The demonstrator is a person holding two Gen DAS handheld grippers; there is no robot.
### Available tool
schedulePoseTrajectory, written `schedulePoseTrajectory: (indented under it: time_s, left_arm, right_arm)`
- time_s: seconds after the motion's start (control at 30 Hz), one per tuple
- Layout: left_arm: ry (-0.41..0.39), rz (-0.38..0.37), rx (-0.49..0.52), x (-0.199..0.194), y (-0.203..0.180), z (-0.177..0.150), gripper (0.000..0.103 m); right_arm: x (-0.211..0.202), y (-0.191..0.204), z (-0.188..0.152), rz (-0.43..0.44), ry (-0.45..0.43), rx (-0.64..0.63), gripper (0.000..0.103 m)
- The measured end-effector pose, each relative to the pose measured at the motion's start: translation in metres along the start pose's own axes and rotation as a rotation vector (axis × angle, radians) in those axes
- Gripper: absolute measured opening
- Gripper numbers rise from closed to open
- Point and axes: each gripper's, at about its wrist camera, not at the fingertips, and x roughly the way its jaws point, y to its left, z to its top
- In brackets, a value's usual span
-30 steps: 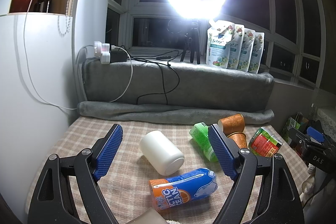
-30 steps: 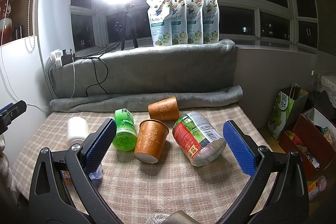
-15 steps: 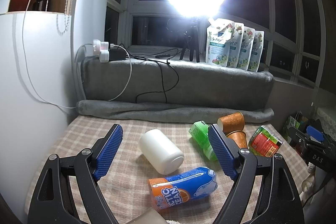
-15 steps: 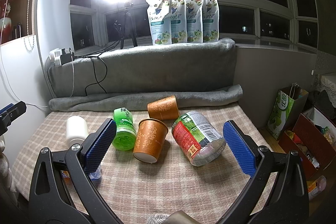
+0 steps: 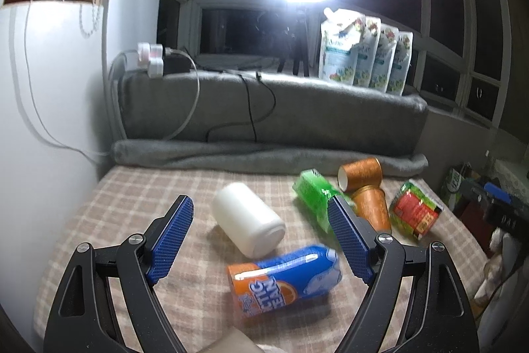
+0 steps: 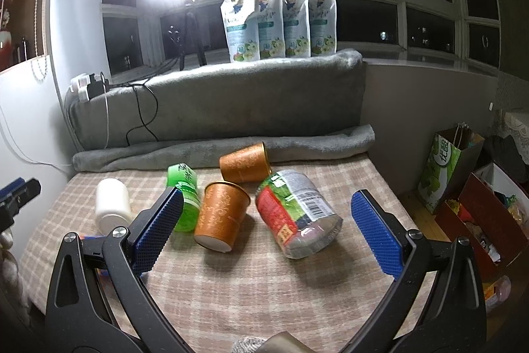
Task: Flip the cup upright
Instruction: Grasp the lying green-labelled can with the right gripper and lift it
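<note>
**Right wrist view closes in on toppled cups**

Right wrist camera shows the right gripper (image 6: 266, 234) nearer the checked cloth (image 6: 264, 286) than a second ago, its blue pads wide apart and empty. Between them lies the near orange cup (image 6: 220, 217), tipped over with its pale base toward the lens, touching the green bottle (image 6: 185, 200). A second orange cup (image 6: 243, 166) lies on its side behind. The left gripper (image 5: 261, 237), barely shifted, gapes open around nothing above the white jar (image 5: 248, 219) and blue can (image 5: 284, 280).

I'm seeing orange cups (image 6: 221, 216) with gold scrollwork lying on beige-and-white checked cloth (image 6: 264, 280), my pads (image 6: 158, 232) showing blue.
</note>
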Motion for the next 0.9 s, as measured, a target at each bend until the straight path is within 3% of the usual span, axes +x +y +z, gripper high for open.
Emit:
schedulePoseTrajectory:
  time_s: [0.2,0.5,0.73,0.9]
  left_arm:
    - [0.075,-0.042,0.004,0.002,0.001,-0.013,0.084]
    - [0.148,-0.084,0.008,-0.003,0.002,-0.026,0.084]
    - [0.188,-0.079,-0.006,0.002,0.007,-0.034,0.084]
    - [0.198,-0.066,-0.014,0.005,0.012,-0.037,0.084]
  right_arm:
    - [0.023,-0.018,0.012,-0.005,0.099,-0.042,0.103]
    - [0.083,-0.051,0.033,0.089,0.325,-0.009,0.103]
    - [0.132,-0.056,0.05,0.162,0.457,0.015,0.103]
    - [0.161,-0.048,0.047,0.176,0.567,-0.058,0.103]
